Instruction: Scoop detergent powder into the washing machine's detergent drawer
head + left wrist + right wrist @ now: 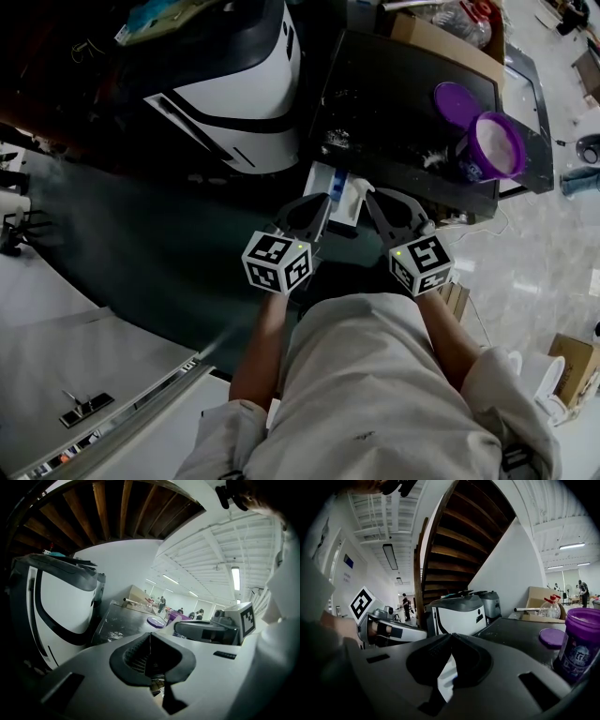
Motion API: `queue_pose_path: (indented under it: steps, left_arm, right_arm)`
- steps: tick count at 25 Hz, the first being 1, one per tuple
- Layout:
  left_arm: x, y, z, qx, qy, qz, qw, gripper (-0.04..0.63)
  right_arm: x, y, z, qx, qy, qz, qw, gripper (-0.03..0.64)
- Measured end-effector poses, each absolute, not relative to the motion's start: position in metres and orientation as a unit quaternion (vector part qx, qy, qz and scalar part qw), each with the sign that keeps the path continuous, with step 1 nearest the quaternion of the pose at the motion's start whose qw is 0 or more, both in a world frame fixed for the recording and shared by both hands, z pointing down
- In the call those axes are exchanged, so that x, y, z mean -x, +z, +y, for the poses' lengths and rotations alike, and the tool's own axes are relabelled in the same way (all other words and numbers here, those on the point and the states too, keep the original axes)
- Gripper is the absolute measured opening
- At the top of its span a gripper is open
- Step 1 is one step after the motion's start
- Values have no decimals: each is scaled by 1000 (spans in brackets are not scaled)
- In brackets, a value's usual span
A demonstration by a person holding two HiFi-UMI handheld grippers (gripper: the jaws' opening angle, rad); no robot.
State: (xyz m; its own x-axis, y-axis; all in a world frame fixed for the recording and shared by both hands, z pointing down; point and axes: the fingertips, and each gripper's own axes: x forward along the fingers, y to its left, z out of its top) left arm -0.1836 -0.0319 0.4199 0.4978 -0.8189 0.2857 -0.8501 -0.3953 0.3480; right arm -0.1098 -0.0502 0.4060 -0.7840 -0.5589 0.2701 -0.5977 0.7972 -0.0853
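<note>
Fingers of left gripper [322, 203]: pressed together, nothing between them. Fingers of right gripper [372, 197]: likewise tip to tip, empty; white drawer plastic shows through the gap behind them. Both tips sit centre frame, one at each side of the detergent drawer [342, 192], which stands pulled out. Open purple detergent tub [495, 148]: right of frame on the washing machine top [394, 94], lid [456, 97] beside it. Scoop: not made out. Loose powder [337, 141] scattered above the drawer. Handling note, as judged: leave the drawer out, send the right gripper to the tub, carry each load level, tip low into one compartment.
</note>
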Motion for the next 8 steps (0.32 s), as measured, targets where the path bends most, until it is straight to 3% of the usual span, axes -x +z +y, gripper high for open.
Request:
queue_pose_path:
  steps: [8]
  left_arm:
    - [187, 423, -35, -834, 36, -500, 231, 20]
  right_arm:
    - [112, 409, -54, -308, 88, -940, 119, 9]
